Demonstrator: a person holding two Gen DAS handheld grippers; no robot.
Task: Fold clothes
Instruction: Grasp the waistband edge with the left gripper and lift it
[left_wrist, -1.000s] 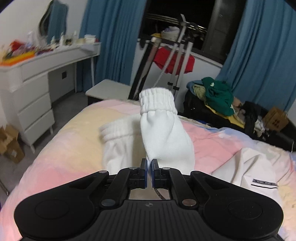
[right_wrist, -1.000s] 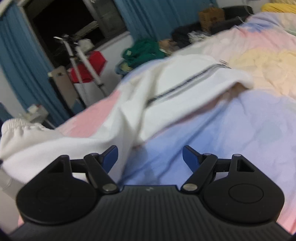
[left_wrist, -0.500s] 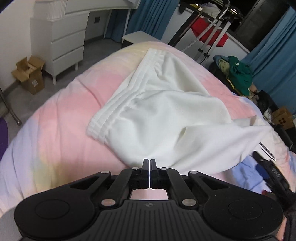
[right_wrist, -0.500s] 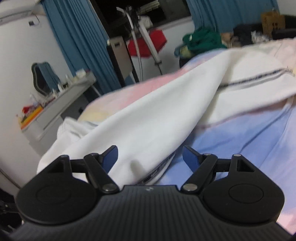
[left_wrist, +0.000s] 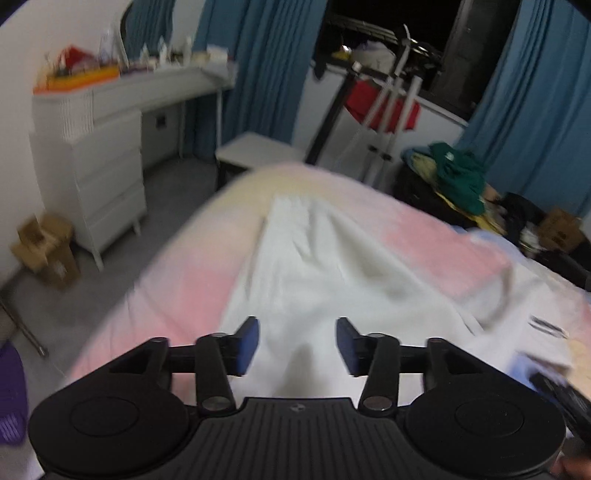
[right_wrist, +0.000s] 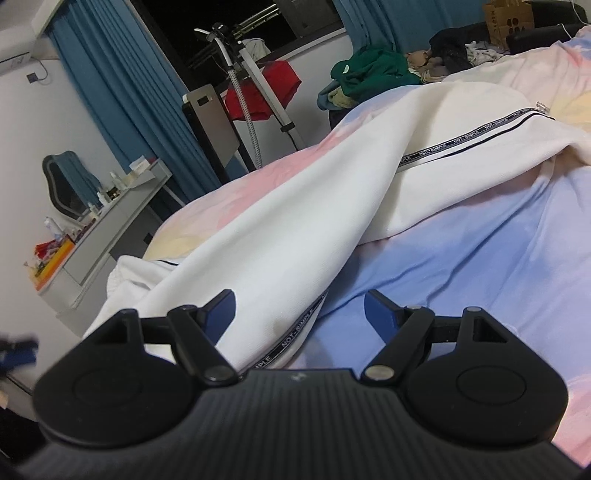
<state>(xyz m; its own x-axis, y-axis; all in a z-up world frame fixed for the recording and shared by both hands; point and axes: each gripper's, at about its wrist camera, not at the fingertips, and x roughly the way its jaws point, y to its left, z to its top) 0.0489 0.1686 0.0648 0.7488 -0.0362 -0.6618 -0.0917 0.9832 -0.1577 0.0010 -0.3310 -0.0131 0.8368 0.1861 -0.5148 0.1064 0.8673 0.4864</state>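
The white garment (left_wrist: 317, 266) lies stretched along the bed (left_wrist: 162, 295), running from six o'clock up toward twelve in the left wrist view. The left hand-held gripper (left_wrist: 295, 345) has just been opening; its blue pads (left_wrist: 246, 343) stand apart over the cloth, pressing nothing. The right hand-held gripper (right_wrist: 299, 312) is spread wide too, the garment's trimmed edge (right_wrist: 291, 339) lying between its jaws but not pinched.

With both let go, the laid-over panel may slump or slide sideways on the smooth quilt, spoiling the fold line. A careless re-grasp could catch the quilt with the cloth, or only one layer.

The fabric looks thick, soft and fleecy, with rounded ridges, not sharp creases. A black-and-white lettered tape (right_wrist: 476, 134) runs along it at about one o'clock in the right wrist view. The pink, yellow and blue bed cover looks thin and lightly wrinkled.
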